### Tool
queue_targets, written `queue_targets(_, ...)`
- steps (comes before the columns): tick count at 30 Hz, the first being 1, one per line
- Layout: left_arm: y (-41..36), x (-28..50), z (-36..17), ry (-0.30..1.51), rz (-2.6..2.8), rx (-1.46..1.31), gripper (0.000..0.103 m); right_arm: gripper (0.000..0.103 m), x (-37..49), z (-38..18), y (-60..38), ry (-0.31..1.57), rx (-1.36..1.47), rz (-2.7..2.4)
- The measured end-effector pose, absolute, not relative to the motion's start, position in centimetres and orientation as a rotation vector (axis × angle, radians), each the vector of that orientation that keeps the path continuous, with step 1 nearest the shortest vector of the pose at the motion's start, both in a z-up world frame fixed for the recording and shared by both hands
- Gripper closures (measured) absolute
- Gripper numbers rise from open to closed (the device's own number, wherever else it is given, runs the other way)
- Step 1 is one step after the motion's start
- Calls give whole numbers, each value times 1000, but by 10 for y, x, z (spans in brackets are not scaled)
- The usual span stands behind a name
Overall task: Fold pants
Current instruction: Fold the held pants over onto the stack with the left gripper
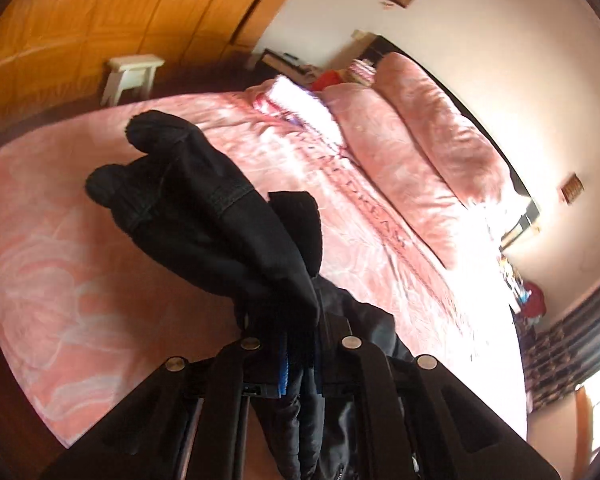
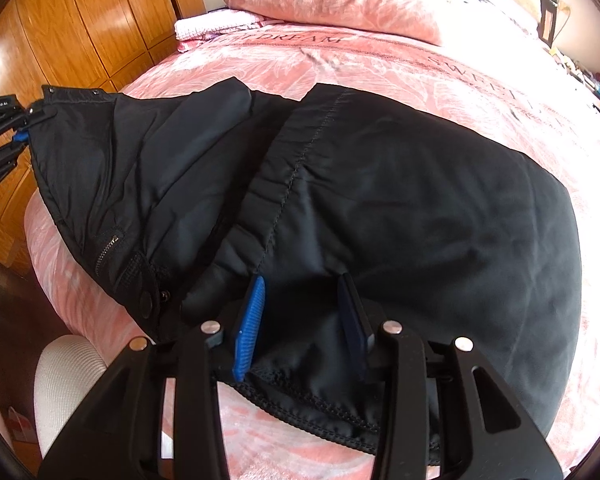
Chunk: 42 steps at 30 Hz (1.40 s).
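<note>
Black pants [image 2: 380, 208] lie across the pink bed [image 2: 440, 76] near its foot edge; the left gripper [image 1: 300, 344] is clamped on a lifted end, while the right gripper [image 2: 304, 312] spreads wide, straddling the hem.

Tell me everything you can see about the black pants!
The black pants look like smooth, slightly shiny padded fabric with stitched seams, a gathered waistband, a zipper and a snap button. Most of them lie spread on the pink bed cover. The left gripper has its jaws shut on one bunched part, lifted off the bed. The right gripper sits at the hemmed edge with cloth between its jaws, which stand apart.
</note>
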State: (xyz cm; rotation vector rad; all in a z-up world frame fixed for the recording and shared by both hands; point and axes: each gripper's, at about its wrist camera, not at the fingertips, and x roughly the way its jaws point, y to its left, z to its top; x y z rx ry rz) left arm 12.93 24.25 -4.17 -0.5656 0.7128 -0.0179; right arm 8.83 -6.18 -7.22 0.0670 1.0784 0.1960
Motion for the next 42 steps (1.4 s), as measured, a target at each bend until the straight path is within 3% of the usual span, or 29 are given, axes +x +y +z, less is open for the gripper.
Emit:
queue_targets(9, 109, 118, -10, 681, -338, -147, 93, 64, 80, -60, -90, 1061, 195, 205)
queue_targets(21, 21, 67, -87, 853, -501, 398, 92, 60, 72, -51, -157, 1036, 287, 86)
queue_targets(26, 10, 68, -101, 892, -500, 460, 88, 56, 70, -56, -167, 1053, 314, 83)
queue_targets(29, 6, 71, -96, 914, -508, 447, 78, 52, 71, -55, -165, 1061, 293, 91)
queue_targets(31, 7, 69, -93, 933, -501, 420, 64, 49, 72, -54, -164, 1063, 285, 95)
queue_targets(33, 14, 65, -90, 949, -498, 375, 58, 44, 70, -50, -164, 1063, 288, 94)
queue_targets(40, 53, 60, -64, 926, -447, 170, 15, 30, 61, -21, -179, 1001, 370, 138)
queue_targets(42, 61, 65, -60, 907, -362, 147, 12, 26, 65, -12, -178, 992, 397, 176)
